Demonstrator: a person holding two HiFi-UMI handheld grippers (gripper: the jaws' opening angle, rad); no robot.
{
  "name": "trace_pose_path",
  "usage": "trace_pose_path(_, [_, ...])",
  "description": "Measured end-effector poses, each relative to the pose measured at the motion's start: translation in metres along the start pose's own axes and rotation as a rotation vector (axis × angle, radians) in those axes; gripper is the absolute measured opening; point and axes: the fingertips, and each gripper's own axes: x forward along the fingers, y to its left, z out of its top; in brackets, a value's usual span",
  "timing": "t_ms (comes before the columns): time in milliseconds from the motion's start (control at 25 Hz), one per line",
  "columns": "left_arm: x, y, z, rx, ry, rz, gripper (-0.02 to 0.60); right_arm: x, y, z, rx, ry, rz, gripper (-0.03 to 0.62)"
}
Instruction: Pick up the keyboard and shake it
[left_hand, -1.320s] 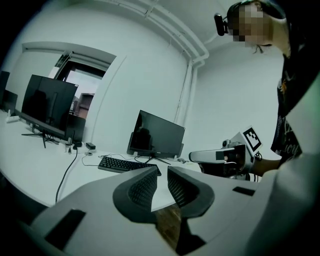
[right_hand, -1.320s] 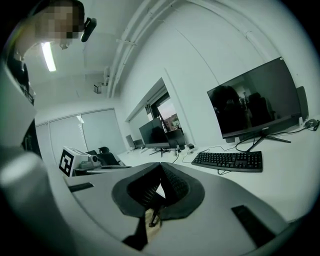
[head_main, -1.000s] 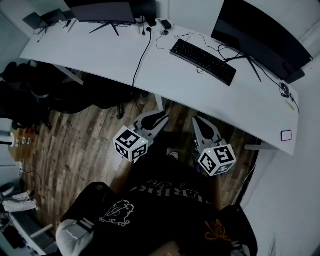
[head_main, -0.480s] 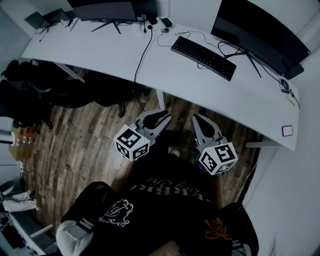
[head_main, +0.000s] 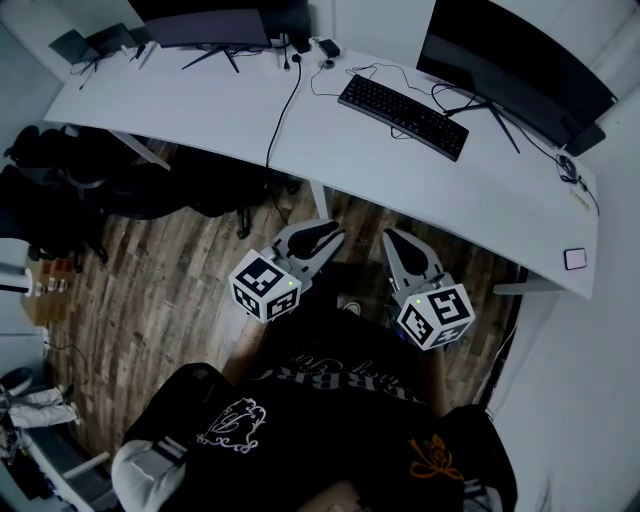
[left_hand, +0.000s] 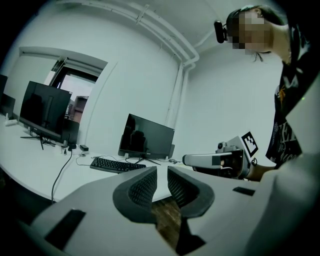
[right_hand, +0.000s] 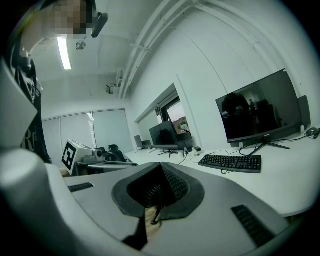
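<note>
The monitor (head_main: 515, 62) behind the keyboard (head_main: 404, 117) is cut off up top. Keyboard's seen flat on the tabletop (head_main: 330, 165), well apart from both claws: left claw (head_main: 326, 237) held slightly spread, empty; right claw (head_main: 396, 242) pressed together.

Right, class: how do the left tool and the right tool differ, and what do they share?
The left tool has its jaws slightly apart; the right tool has them shut together. In the head view the left tool angles rightwards, the right tool leftwards. Both are empty, short of the desk, with the keyboard untouched.
</note>
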Motion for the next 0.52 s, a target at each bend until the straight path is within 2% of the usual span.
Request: trace_pose_path(520, [0.017, -0.014, 0.003, 0.014, 0.011, -0.018, 0.078, -0.015, -0.014, 0.001, 0.010, -0.010, -0.007, 0.014])
